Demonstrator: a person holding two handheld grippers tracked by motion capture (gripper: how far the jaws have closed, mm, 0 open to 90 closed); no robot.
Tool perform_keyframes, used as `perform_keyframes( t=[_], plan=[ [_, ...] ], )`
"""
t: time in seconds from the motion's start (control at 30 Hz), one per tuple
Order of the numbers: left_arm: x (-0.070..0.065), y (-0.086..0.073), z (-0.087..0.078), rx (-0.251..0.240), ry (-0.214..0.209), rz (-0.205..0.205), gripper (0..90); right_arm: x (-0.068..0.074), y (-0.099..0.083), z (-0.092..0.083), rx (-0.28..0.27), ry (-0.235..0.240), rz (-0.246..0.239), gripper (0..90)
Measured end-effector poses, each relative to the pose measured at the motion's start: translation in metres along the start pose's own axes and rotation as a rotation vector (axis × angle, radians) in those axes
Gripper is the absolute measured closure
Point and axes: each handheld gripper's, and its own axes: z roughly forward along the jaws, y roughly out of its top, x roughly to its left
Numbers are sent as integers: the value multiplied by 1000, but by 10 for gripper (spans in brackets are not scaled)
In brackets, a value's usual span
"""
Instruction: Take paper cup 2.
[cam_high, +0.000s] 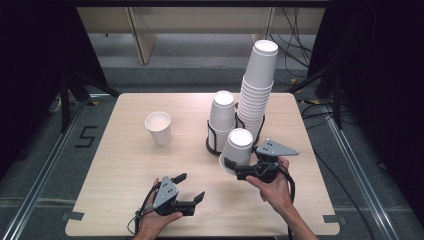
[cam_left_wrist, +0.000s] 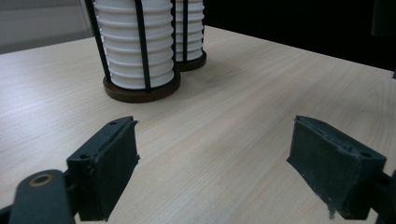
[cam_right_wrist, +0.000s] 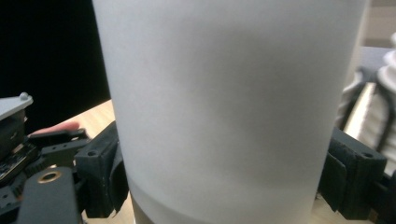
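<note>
High view: right gripper (cam_high: 231, 167) fingers pinching paper cup (cam_high: 236, 149), left gripper (cam_high: 192, 186) fingers spread.

Even overhead light, dark surroundings; the near cup (cam_right_wrist: 224, 112) is blurred.

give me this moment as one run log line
right gripper: shut on upside-down cup | left gripper: open, empty | lone cup: upright on table

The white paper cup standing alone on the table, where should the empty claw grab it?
Grip the lone white paper cup across its side wall, below the rim, coming level from the person's side. It stands upright, mouth up, and the left gripper is already open nearby.
</note>
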Motion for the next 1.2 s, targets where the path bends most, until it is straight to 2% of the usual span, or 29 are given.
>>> perform_keyframes(
  t=[0.07, 0.2, 0.23, 0.33, 0.37, 0.4, 0.43, 0.47, 0.53, 0.57, 0.63, 0.67, 0.8, 0.87, 0.9, 0.93, 0.97, 1.03, 1.2],
  plan=[
    [-1, -1, 0, 1, -4, 4, 144, 6, -3, 3, 16, 26, 14, 172],
    [-4, -1, 1, -35, -25, 4, 144, 15, -12, 11, 33, 67, -1, 172],
    [-4, -1, 0, -24, -25, 9, 144, 17, -14, 13, 23, 71, -1, 173],
    [-6, -1, 1, -46, -44, 9, 144, 26, -20, 20, 40, 105, 8, 173],
    [-7, -1, 1, -52, -55, 8, 144, 27, -21, 22, 36, 114, -3, 173],
    [-8, 0, 0, -40, -52, 13, 144, 31, -22, 22, 50, 116, 20, 173],
    [-8, 0, 0, -42, -52, 11, 144, 31, -24, 25, 46, 120, -7, 173],
    [-9, 0, 0, -44, -56, 9, 144, 33, -25, 26, 53, 130, 2, 173],
    [-9, 0, -1, -48, -62, 9, 144, 35, -26, 28, 47, 128, -22, 174],
    [-9, 0, -1, -53, -65, 4, 144, 37, -27, 30, 54, 139, -5, 174],
    [-9, 0, 0, -69, -73, -1, 144, 38, -28, 32, 51, 140, -23, 174],
    [-10, 1, -1, -55, -72, -1, 144, 39, -29, 33, 54, 148, -12, 175],
    [-11, 1, -2, -60, -80, 8, 144, 42, -31, 34, 53, 154, -25, 175],
    [-12, 1, -1, -81, -79, 8, 144, 43, -31, 35, 61, 162, -14, 175],
    [-12, 1, 0, -87, -81, 7, 144, 43, -32, 35, 52, 155, -33, 175],
    [-12, 2, -2, -70, -76, 11, 144, 45, -32, 35, 67, 155, -17, 175],
    [-12, 2, -2, -72, -77, 9, 143, 44, -32, 36, 67, 163, -41, 176],
    [-12, 2, -2, -72, -81, 11, 144, 45, -34, 37, 69, 170, -23, 176],
    [-13, 3, -3, -73, -92, 8, 144, 48, -36, 38, 83, 162, -36, 176]
  ],
)
